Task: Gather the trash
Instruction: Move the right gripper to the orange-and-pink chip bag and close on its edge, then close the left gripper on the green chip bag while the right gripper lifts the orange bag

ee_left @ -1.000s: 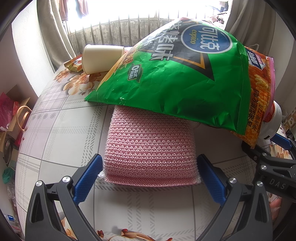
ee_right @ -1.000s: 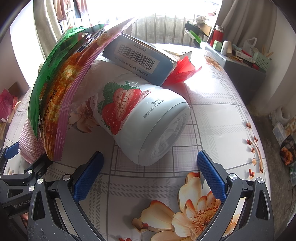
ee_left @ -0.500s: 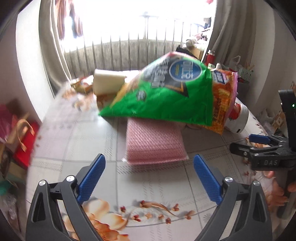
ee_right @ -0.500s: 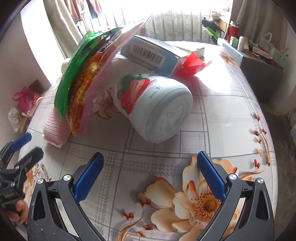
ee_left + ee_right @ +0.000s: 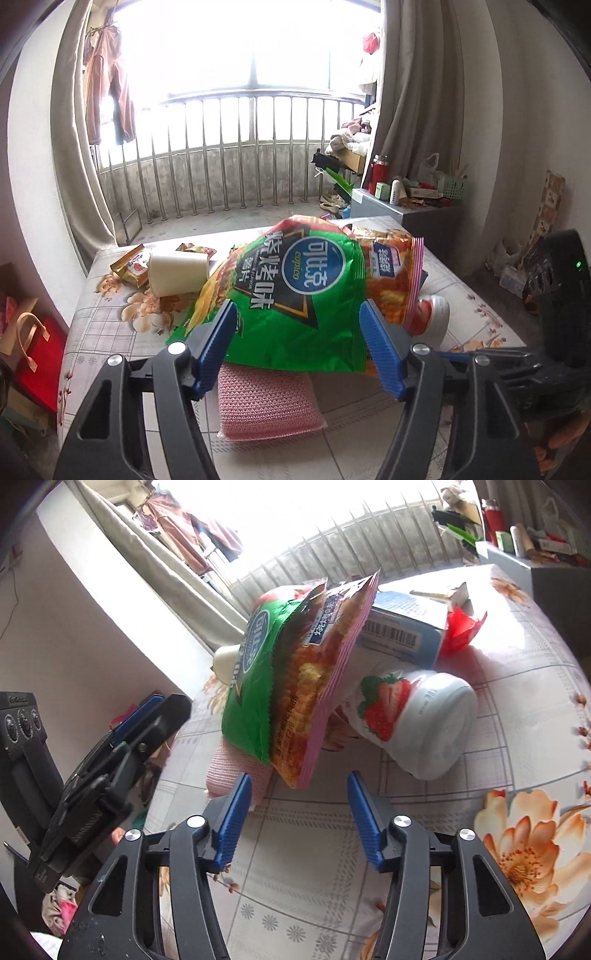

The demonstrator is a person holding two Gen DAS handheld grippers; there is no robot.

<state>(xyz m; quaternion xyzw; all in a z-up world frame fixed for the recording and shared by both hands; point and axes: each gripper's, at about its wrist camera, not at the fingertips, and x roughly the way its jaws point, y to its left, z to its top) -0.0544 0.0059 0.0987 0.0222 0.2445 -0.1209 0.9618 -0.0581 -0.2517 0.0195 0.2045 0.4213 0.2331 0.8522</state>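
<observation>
Two snack bags, green chip bag (image 5: 295, 295) & orange one (image 5: 314, 701), lean atop pink cloth (image 5: 266, 402) on floral table (image 5: 406, 886). Strawberry bottle (image 5: 417, 720) beside. L gripper (image 5: 299, 343) & R gripper (image 5: 299, 816) just narrowing, unclenched, gripping nothing.

Black-framed left tool (image 5: 297, 345), ribbed blue pads (image 5: 380, 356), silver screws (image 5: 176, 348)

Floral tablecloth (image 5: 110, 328), grey curtains (image 5: 417, 110), balcony railing (image 5: 236, 155), red thermos (image 5: 377, 173), hanging clothes (image 5: 107, 81)
</observation>
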